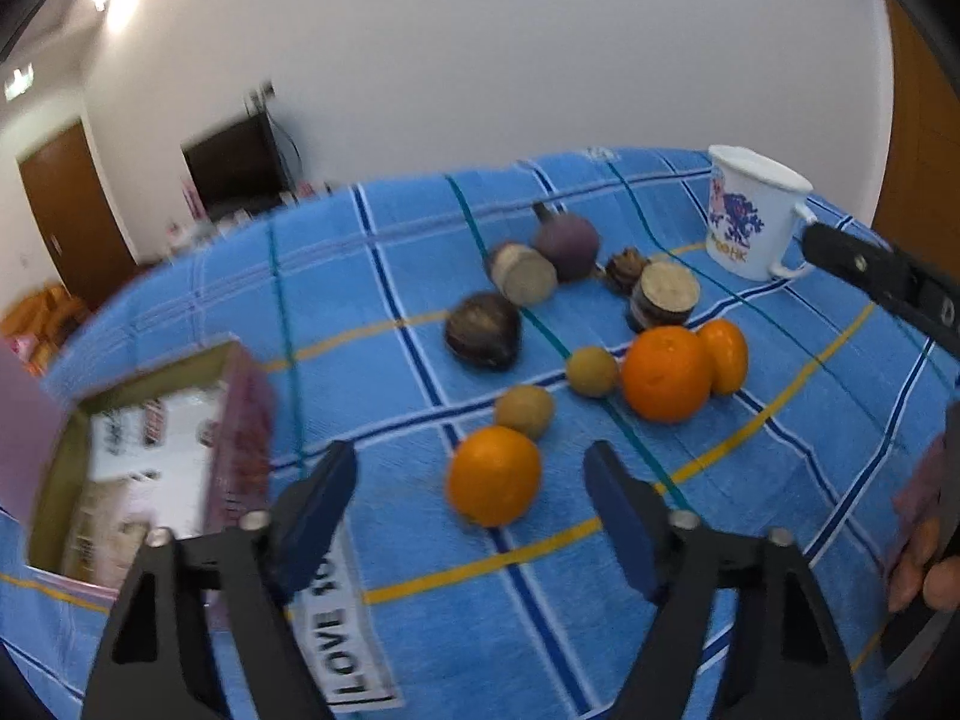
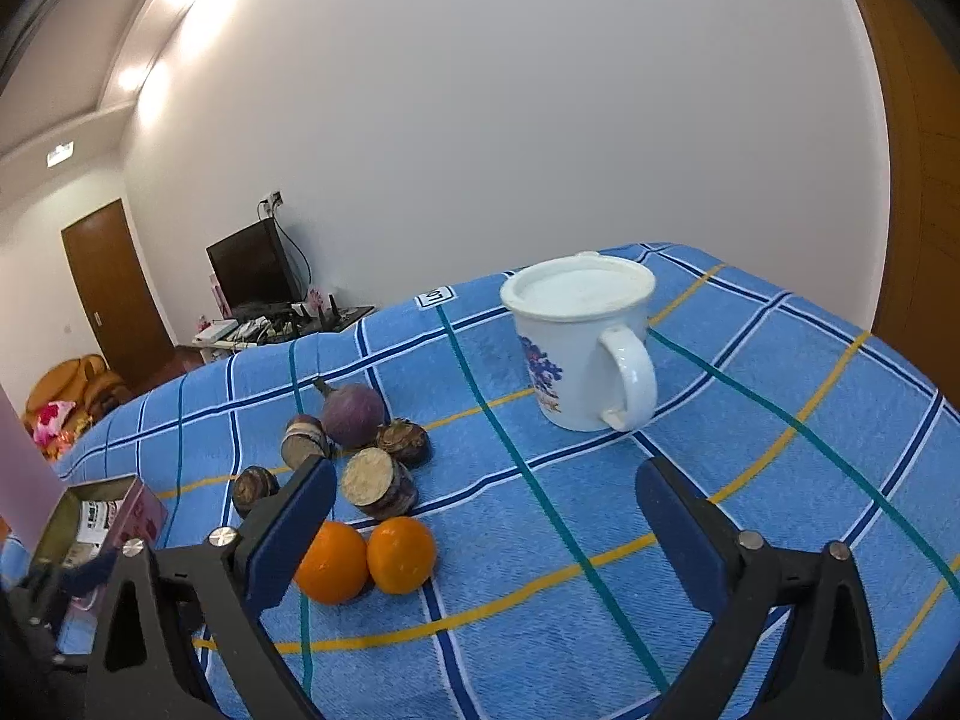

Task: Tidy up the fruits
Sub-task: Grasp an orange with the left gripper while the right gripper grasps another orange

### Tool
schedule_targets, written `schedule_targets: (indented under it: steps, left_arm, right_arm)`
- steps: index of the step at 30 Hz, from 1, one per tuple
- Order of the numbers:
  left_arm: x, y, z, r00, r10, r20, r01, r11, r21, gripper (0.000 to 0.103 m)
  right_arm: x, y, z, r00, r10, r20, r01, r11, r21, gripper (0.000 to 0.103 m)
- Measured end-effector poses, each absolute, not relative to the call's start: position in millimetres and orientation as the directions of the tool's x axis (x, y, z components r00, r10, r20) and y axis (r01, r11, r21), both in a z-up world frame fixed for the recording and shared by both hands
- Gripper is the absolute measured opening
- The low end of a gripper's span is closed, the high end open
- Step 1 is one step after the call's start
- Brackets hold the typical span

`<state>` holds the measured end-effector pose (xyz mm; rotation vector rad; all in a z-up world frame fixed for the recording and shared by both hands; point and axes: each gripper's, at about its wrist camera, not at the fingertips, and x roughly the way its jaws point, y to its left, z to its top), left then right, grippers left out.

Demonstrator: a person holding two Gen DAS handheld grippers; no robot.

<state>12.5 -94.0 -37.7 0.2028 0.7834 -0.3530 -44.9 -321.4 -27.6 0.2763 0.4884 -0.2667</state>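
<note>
We count three oranges (image 1: 493,476) on the blue checked cloth (image 1: 780,480), nearest at twelve o'clock from our left gripper (image 1: 468,516), fingers apart, empty; right gripper (image 2: 486,534) wide, empty, one mug (image 2: 579,342) ahead.

the blue checked cloth (image 2: 750,396) covering the bench looks like woven terry, matt and slightly nubby. the white mug (image 2: 576,354) is glossy, smooth ceramic or enamel with a printed motif. the oranges (image 1: 493,476) have a waxy, finely pitted sheen; the small brown fruits (image 1: 524,411) look dull and rough. the cut root pieces (image 2: 379,483) show dry, fibrous faces. the open box (image 1: 150,450) looks like printed cardboard. the left gripper (image 1: 471,507) has matt black plastic arms, blue rubbery pads and bright metal pins.
</note>
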Motion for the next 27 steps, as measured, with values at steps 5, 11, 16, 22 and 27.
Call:
schedule_targets:
  steps: [5,11,16,22,27]
  left_arm:
    - [25,-101,-57,0.589,-0.229,-0.775,0.383,0.924,0.018,0.048]
    - [27,-109,-63,0.59,-0.23,-0.774,0.393,0.919,0.026,0.04]
    - [20,-94,-52,0.63,-0.267,-0.729,0.381,0.925,-0.01,0.039]
    - [6,-66,-25,0.735,-0.238,-0.635,0.304,0.953,-0.005,0.039]
    - [2,-54,-17,0.79,-0.178,-0.587,0.24,0.97,0.029,0.039]
  right_arm:
    - [-39,-334,-37,0.823,-0.141,-0.55,0.322,0.914,0.248,0.075]
    - [-38,-342,-42,0.816,-0.114,-0.567,0.332,0.895,0.298,0.075]
    - [-29,-336,-49,0.789,-0.103,-0.606,0.321,0.91,0.263,0.074]
    - [-13,-321,-65,0.743,-0.056,-0.667,0.274,0.935,0.226,0.067]
    - [-4,-314,-67,0.733,-0.062,-0.678,0.263,0.944,0.198,0.066]
